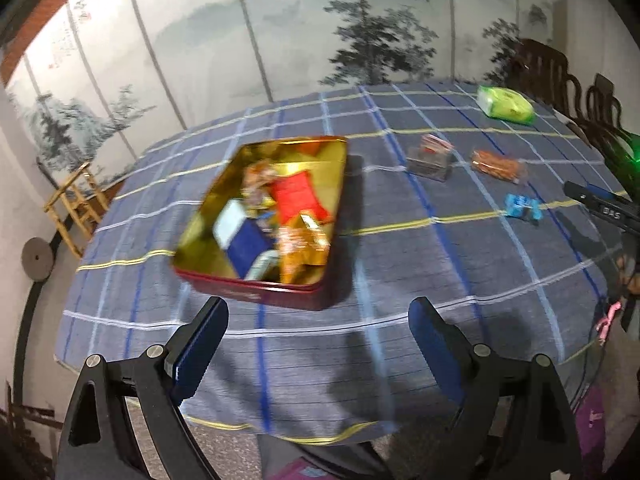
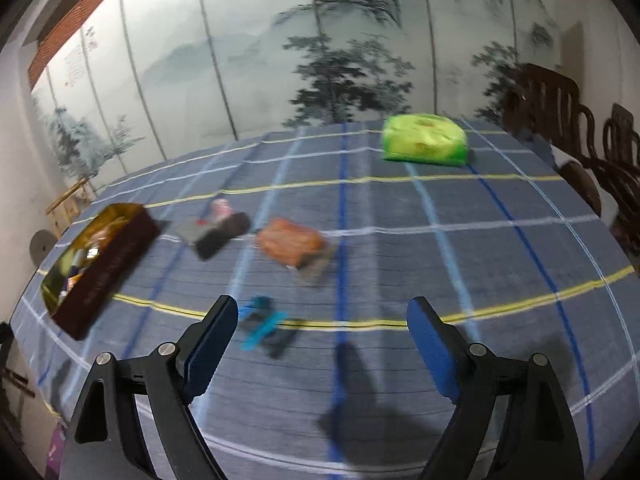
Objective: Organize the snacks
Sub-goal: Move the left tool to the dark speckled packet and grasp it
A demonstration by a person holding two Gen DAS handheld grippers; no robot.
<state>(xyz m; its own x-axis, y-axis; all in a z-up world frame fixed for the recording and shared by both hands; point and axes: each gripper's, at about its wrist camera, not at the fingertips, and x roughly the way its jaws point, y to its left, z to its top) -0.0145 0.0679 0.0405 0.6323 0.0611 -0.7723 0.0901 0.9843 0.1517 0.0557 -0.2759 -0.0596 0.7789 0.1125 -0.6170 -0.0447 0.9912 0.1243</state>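
Presently, both claws are standing spread wide with nothing between the blue pads. The left claw (image 1: pixel 318 344) is hanging over the near part of the round table (image 1: pixel 400 280) covered in a blue plaid cloth, and the right claw (image 2: pixel 322 344) is doing the same further along.

The open rectangular gold-lined tin with dark red walls (image 1: pixel 260 276) is sitting just ahead of the left claw, slightly toward its left finger, well within reach. It is already holding several wrappers, red, blue and orange, so it appears to be serving as the collecting container; that would explain why it is lying lid-off and central.

Four snacks are still lying loose on the cloth. From the right claw, the small blue-wrapped piece (image 2: pixel 262 326) is lying just beyond and beside its left finger, nearest of all. The orange packet (image 2: pixel 290 242) is lying further ahead, the dark clear-topped pack (image 2: pixel 218 232) ahead and to the left, and the bright green pillow bag (image 2: pixel 424 140) far ahead, slightly right. The tin is lying far off to that claw's left.

Judging by layout, the loose items are awaiting transfer, and the blue piece looks the likeliest next pick. Blur is hindering finer detail.
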